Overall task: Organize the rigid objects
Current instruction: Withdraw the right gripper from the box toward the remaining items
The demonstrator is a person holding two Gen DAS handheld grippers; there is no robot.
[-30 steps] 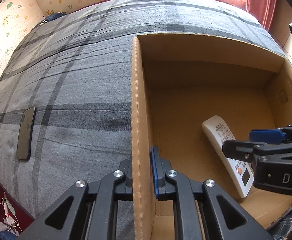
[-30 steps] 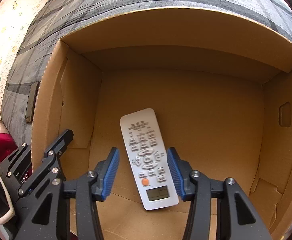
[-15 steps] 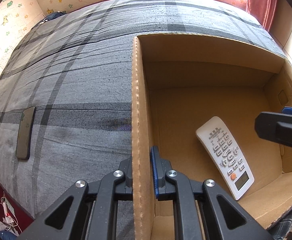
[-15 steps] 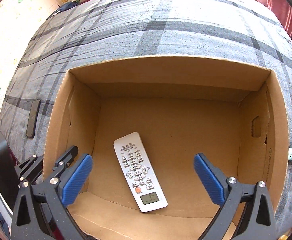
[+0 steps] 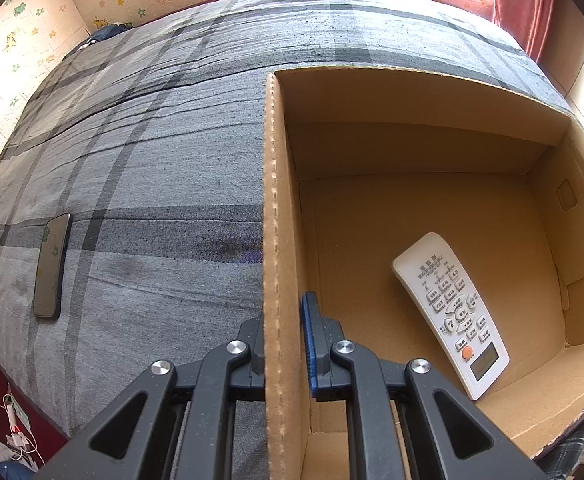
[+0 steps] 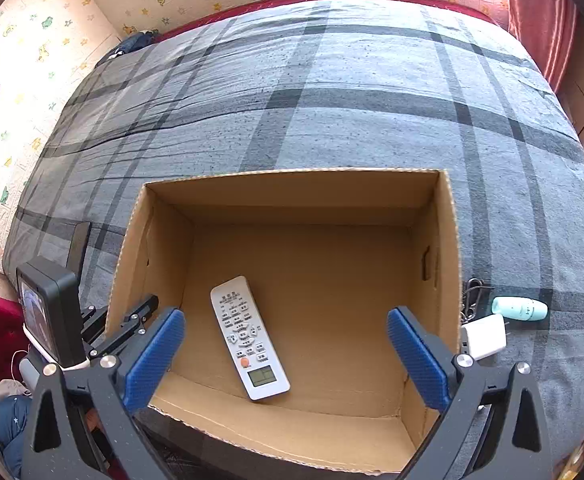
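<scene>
remote control (image 6: 249, 337), white with grey buttons, an orange round button and a small display at its near end, lies face up on the floor of the open cardboard box (image 6: 448, 240), slanted, toward the box's left-near part. small printed characters sit at its top and beside the buttons, too small to read.

right gripper (image 6: 286, 354) hangs above the box with its blue-padded fingers (image 6: 154, 354) spread as wide as they go, one over the left wall's near end, the other over the right-near corner. nothing is between them and they touch nothing; the remote control lies well below the gap.

left gripper (image 5: 282, 338) is pinching the box's left wall (image 5: 276, 200): one black finger outside against the bedcover side, the blue pad (image 5: 309, 344) inside, pressed nearly together on the cardboard's edge. in the right wrist view its black linkage (image 6: 132, 324) shows just outside that wall, with a black device carrying a small lit screen (image 6: 48, 308) mounted behind it.

faint printing runs along the box's right wall in the left wrist view, not legible.

the box stands on a bed with a grey plaid bedcover (image 6: 332, 100). a dark smartphone (image 5: 51, 266) lies flat on the cover, well left of the box. just outside the right wall lie a white charger block (image 6: 485, 336), a pale teal tube-shaped bottle (image 6: 520, 308) with tiny unreadable lettering, and a small metal chain or clip (image 6: 472, 296), close together. wallpaper with frogs and stars (image 6: 32, 60) lines the walls; a red curtain (image 6: 544, 20) hangs at the right.
</scene>
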